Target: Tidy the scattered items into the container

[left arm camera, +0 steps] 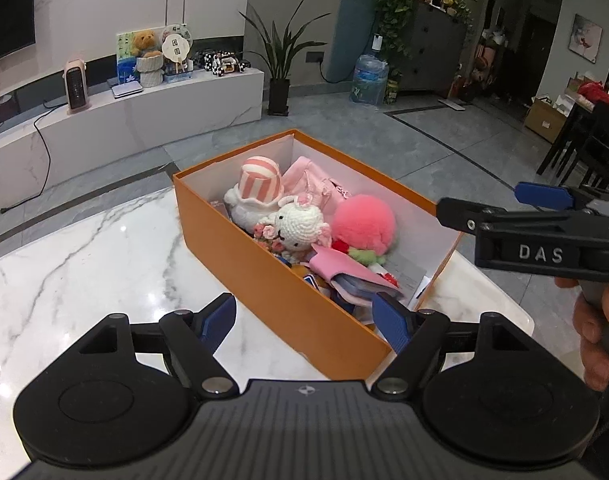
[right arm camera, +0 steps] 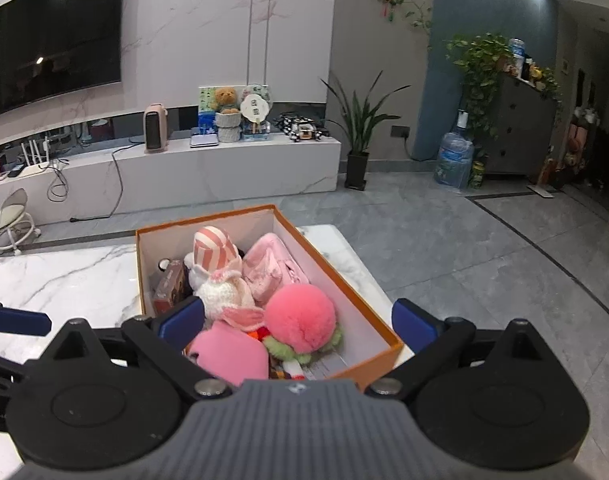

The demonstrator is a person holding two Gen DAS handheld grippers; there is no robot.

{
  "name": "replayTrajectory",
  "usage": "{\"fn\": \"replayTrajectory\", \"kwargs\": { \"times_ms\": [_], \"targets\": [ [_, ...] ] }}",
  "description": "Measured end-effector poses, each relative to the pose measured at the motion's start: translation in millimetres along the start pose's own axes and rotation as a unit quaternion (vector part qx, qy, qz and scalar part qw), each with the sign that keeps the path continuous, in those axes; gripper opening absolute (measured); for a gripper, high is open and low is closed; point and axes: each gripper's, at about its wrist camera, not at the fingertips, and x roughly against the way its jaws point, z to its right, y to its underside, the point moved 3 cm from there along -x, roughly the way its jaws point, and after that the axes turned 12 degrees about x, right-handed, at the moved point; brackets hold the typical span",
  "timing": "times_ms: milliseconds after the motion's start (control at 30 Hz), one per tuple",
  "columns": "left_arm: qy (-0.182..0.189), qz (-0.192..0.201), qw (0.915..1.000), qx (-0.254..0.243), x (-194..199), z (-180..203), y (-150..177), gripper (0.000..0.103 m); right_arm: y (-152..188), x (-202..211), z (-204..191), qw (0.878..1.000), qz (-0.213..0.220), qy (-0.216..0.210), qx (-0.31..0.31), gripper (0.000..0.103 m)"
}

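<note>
Left wrist view is showing the orange box [left arm camera: 288,280] sitting on the marble bench [left arm camera: 96,248], with the pink pompom [left arm camera: 362,224], crocheted bunny [left arm camera: 300,226], striped plush [left arm camera: 260,184] and pink wallet [left arm camera: 344,272] all lying inside it. Left tool [left arm camera: 304,320] and right tool [right arm camera: 300,322] are both hanging spread wide and gripping nothing. No loose item is showing beside the box, so gathering looks finished, though hidden bench areas may be calling for a check.
</note>
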Motion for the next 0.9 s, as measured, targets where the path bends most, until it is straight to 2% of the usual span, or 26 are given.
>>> {"fn": "replayTrajectory", "kwargs": {
  "times_ms": [300,367,567,700,900],
  "targets": [
    [-0.023,0.028,0.9991,-0.020,12,17,1,0.091,12,17,-7,0.999,-0.011,0.048,-0.001,0.103],
    [-0.025,0.026,0.9992,-0.016,12,15,3,0.091,15,17,-9,0.999,-0.022,0.047,0.001,0.103],
    [-0.035,0.039,0.9986,0.013,18,4,4,0.091,19,20,-11,0.999,-0.020,0.031,-0.008,0.103],
    [-0.046,0.036,0.9974,0.043,19,-9,4,0.092,19,20,-14,0.999,-0.023,0.029,-0.007,0.103],
    [-0.057,0.028,0.9963,0.059,17,-22,7,0.093,19,19,-17,0.999,-0.025,0.032,-0.004,0.103]
  ]
}}
